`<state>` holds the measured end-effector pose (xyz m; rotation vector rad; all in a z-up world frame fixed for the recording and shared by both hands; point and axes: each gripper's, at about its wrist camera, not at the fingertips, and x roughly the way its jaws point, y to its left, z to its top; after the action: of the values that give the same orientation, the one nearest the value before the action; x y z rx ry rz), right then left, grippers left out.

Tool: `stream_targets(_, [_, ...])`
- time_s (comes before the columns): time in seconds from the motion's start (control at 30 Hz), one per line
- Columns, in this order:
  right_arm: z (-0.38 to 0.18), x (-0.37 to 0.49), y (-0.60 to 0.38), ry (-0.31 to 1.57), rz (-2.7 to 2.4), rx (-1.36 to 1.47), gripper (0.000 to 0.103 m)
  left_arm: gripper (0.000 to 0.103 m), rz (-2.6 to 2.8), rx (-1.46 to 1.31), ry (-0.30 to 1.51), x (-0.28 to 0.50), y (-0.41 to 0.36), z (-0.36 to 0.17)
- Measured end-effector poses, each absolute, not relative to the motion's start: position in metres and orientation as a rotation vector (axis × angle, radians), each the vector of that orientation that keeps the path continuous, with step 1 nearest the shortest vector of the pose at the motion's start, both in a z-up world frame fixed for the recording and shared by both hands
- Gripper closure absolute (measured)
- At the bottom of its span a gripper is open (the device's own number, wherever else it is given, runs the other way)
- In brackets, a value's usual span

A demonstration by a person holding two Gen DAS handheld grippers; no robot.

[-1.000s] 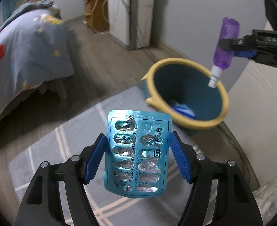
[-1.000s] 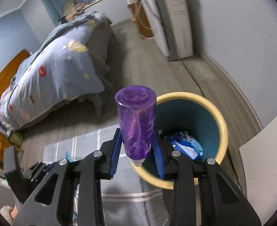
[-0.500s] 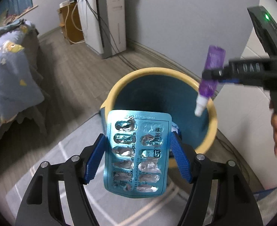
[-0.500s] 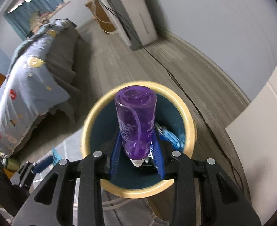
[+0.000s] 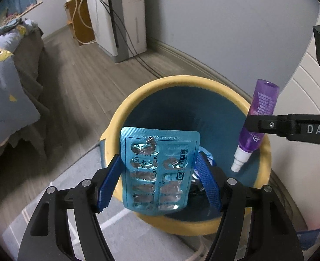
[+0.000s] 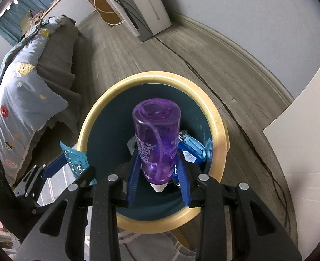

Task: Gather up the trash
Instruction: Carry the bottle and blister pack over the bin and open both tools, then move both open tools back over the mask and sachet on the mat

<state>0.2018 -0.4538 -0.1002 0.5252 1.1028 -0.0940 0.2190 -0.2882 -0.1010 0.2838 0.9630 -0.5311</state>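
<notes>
My left gripper [image 5: 159, 174] is shut on a blue blister pack [image 5: 159, 169] with emptied foil pockets, held upright over the near rim of a round bin [image 5: 181, 81] with a yellow rim and dark teal inside. My right gripper [image 6: 157, 163] is shut on a purple spray bottle [image 6: 156, 139], nozzle end toward the camera, directly above the bin's [image 6: 151, 75] opening. In the left wrist view the same bottle [image 5: 262, 113] hangs nozzle down over the bin's right side. In the right wrist view the blister pack [image 6: 75, 158] shows at the bin's left edge.
Blue wrappers [image 6: 194, 148] lie inside the bin. A bed with a blue quilt [image 6: 27, 91] stands to the left, a white appliance [image 5: 120, 15] with cables against the far wall, a white cabinet [image 6: 307, 152] on the right. A grey striped rug [image 5: 73, 195] lies under the bin.
Both grippers have moved toward the bin and lower. The blister pack now overlaps the bin's near rim, and the purple bottle now hangs centred over the opening.
</notes>
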Motion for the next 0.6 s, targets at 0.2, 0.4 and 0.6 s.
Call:
stream_targets(0.2, [-0.092, 0.202, -0.457, 1.033, -0.105, 0.548, 0.033, 0.017, -0.518, 0.250, 0.929, 0.219, -0.280, -0.098])
stream_targets(0.4, [-0.086, 0.202, -0.457, 1.016, -0.113, 0.549, 0.017, 0.009, -0.522, 0.253, 0.926, 0.213, -0.276, -0.097])
stream_targets(0.6, [-0.073, 0.199, -0.456, 0.995, -0.141, 0.546, 0.006, 0.007, -0.499, 0.234, 0.941, 0.199, -0.260, -0.089])
